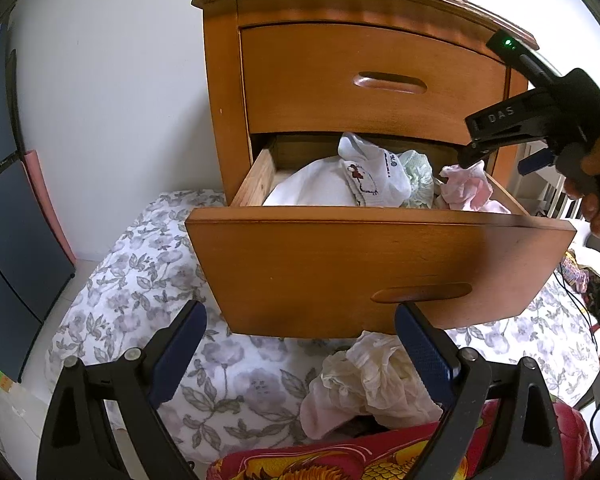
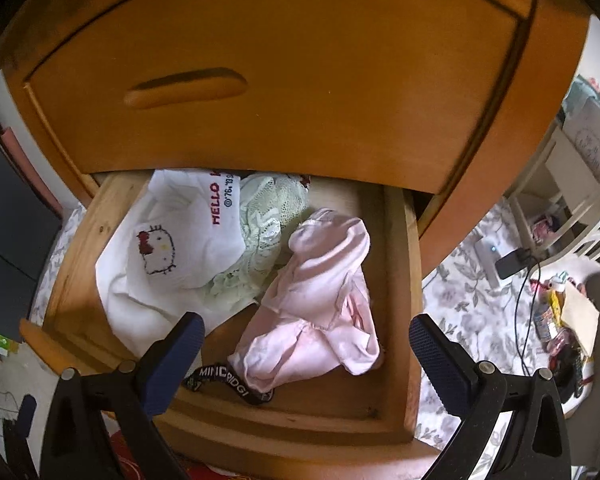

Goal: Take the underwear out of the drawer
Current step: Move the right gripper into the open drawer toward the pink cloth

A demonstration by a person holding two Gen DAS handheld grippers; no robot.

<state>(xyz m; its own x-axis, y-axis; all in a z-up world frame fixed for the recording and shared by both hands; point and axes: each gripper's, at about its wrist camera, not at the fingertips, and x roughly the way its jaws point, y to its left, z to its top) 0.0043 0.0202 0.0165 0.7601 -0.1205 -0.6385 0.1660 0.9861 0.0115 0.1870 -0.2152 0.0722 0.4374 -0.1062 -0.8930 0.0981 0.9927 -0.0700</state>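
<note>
The nightstand's lower drawer (image 1: 380, 264) stands pulled out. Inside lie pink underwear (image 2: 320, 300), a white Hello Kitty garment (image 2: 172, 240) and a pale green lace piece (image 2: 264, 224). My right gripper (image 2: 308, 344) hovers open just above the pink underwear (image 1: 466, 188), nothing between its fingers. In the left wrist view the right gripper (image 1: 470, 152), held by a hand, reaches over the drawer's right rear. My left gripper (image 1: 300, 344) is open and empty below the drawer front. A crumpled cream and pink garment (image 1: 372, 384) lies on the floral bedding by its right finger.
The top drawer (image 1: 376, 80) is shut and overhangs the open one. A black printed strap (image 2: 228, 380) lies at the drawer's front. Floral bedding (image 1: 140, 280) spreads below, a red patterned cloth (image 1: 340, 460) nearest me. Dark panels (image 1: 16, 240) stand left; cables and clutter (image 2: 556, 312) lie right.
</note>
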